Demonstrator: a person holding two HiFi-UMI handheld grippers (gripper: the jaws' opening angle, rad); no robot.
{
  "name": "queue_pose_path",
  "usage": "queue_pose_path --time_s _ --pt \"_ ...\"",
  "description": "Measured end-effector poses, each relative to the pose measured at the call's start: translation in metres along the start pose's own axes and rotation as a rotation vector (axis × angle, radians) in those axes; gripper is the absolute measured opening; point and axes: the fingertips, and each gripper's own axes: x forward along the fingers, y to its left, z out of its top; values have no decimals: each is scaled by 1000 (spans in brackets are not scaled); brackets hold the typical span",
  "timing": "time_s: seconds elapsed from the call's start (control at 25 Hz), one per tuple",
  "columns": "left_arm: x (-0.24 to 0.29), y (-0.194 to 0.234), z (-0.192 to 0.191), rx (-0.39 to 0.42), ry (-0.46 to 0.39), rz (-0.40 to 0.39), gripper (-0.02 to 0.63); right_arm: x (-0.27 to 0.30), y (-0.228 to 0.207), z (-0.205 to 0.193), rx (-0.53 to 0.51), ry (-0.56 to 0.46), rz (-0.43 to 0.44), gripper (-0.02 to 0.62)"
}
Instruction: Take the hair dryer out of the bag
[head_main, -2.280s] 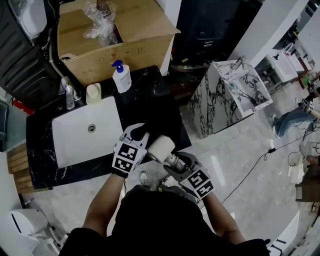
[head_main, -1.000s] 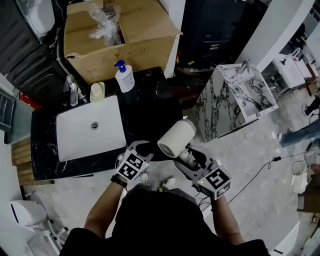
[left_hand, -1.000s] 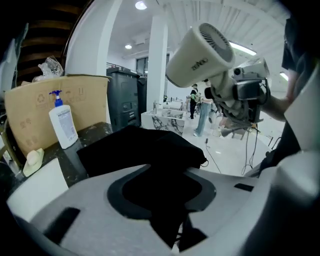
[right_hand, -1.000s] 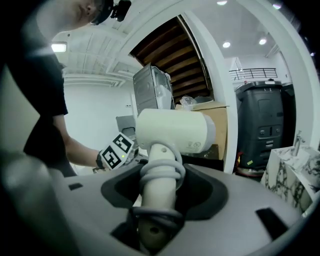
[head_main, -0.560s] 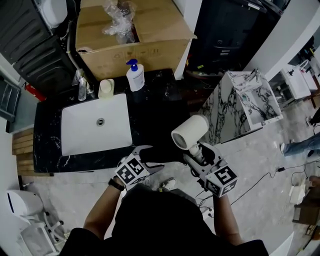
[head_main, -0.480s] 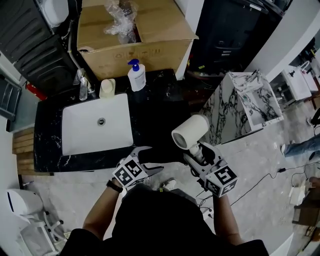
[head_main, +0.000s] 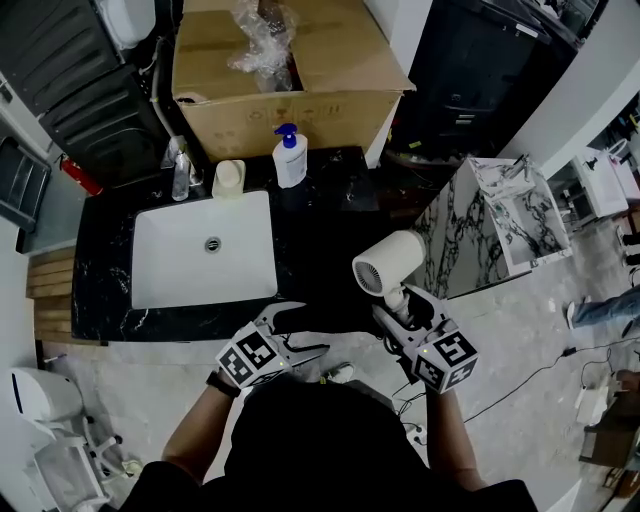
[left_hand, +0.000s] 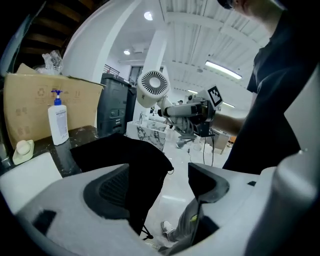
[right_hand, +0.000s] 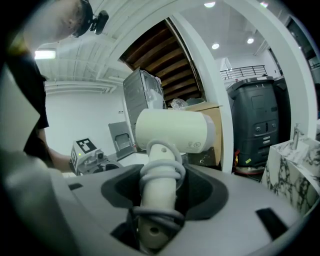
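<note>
My right tongs (head_main: 400, 305) are clamped on the handle of the cream-coloured plastic hair dryer (head_main: 388, 266), which is up in the air off the right end of the black marble counter (head_main: 100, 290), clear of the bag. The right gripper view alone shows its pale cord (right_hand: 160, 175) wound round the handle, right where my jaws press on it. The round slatted grille (left_hand: 153, 83) at the dryer's back end shows only in the left gripper view.

My left tongs (head_main: 312, 328) have just been opening and stand wide. That view has the limp black cloth bag (left_hand: 125, 155) draped off the counter edge, a fold of it showing in the gap, but neither pad presses on it.

The brown cardboard box (left_hand: 35, 107) carries faint printed symbols, one like a recycling mark. Small grey marks on the dryer's barrel and the label on the white pump bottle (head_main: 290, 158) are too small to read.
</note>
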Motion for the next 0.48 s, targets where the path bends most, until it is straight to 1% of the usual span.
queue_pose_path --time_s 0.08,0.12,0.16,0.2,0.28,0.32,0.48 --pt "-5 15 6 -26 -44 63 350 3 0 3 4 -7 -5 250" --pt "-8 26 7 -47 -62 106 294 5 0 4 5 -10 -6 250" --pt "-11 37 7 -67 -77 150 195 6 0 5 4 -13 -7 250" --pt "-13 48 7 -83 -90 194 122 7 1 6 3 -14 -7 250" --pt "-18 66 9 -96 -110 275 55 9 1 8 0 -16 -7 250" --pt "-20 73 12 -94 -121 307 43 10 1 9 -1 -16 -7 250" --pt "-30 91 32 -75 -183 406 26 12 0 11 0 -16 -15 250"
